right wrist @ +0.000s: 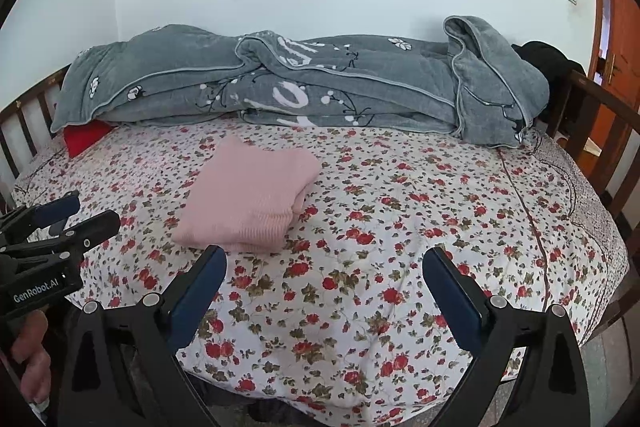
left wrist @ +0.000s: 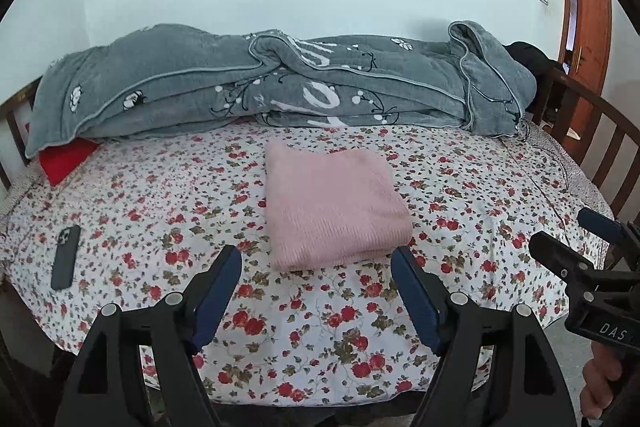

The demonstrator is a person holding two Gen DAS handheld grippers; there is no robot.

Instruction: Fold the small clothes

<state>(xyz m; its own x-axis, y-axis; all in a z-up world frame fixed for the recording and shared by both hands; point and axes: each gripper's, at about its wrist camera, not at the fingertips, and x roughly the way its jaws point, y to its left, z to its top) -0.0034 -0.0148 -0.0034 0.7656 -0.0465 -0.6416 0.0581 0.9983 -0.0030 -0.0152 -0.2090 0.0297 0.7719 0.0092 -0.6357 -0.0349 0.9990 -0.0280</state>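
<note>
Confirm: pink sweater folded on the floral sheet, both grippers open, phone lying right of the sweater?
Not quite. The left wrist view shows the phone left of the pink sweater, not right. The rest holds: sweater folded on the floral sheet, left gripper and right gripper open.

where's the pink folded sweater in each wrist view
Left wrist: pink folded sweater sits centre frame on the floral sheet, just beyond and between the open left gripper.
Right wrist: it lies left of centre, ahead of the right gripper, toward its left finger.
Shared landmark: the grey blanket behind it.

Pink knit garment (left wrist: 334, 205), folded into a flat rectangle, mid-bed
</note>
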